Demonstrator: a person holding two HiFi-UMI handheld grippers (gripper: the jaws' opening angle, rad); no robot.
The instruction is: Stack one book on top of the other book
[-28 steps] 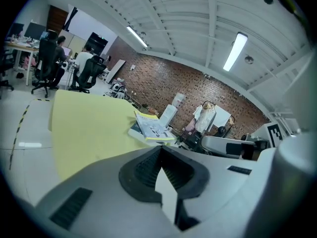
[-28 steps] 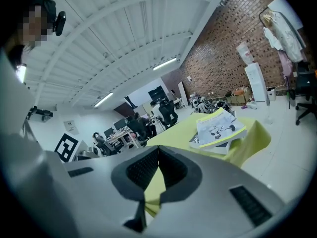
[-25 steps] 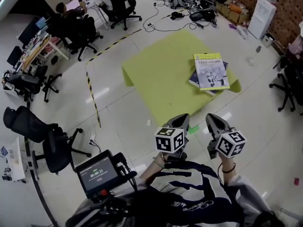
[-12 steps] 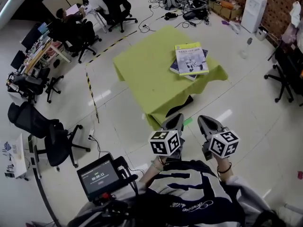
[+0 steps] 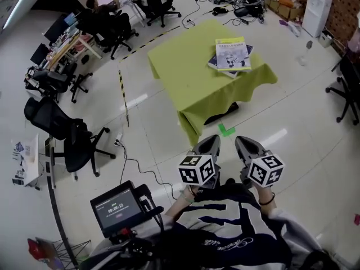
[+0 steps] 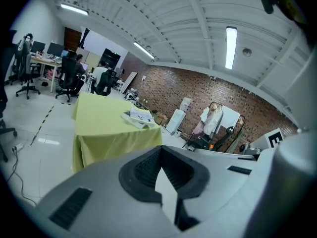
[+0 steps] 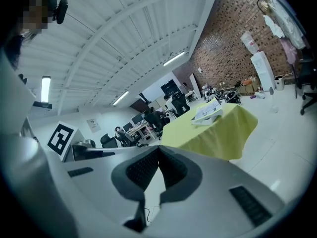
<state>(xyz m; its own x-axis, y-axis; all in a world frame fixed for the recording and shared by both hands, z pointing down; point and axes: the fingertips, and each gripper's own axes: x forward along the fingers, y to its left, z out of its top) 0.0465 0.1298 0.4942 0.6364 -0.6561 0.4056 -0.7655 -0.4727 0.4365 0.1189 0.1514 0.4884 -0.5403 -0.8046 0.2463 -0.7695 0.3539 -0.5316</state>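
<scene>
Books sit well ahead of both grippers. Closest to the person, a small screen [image 5: 115,208] hangs at chest level. Just beyond, the left gripper [image 5: 210,142] and right gripper [image 5: 245,143] are side by side over the floor, each with its jaws pressed together on nothing. A green tape mark [image 5: 226,130] lies on the tiles ahead of them. Next comes the table [image 5: 185,66] under a yellow-green cloth. Near its far right corner, the light-covered book [image 5: 232,54] lies on the dark blue book [image 5: 213,64], slightly skewed. Office chairs [image 5: 73,145] stand off to the left.
</scene>
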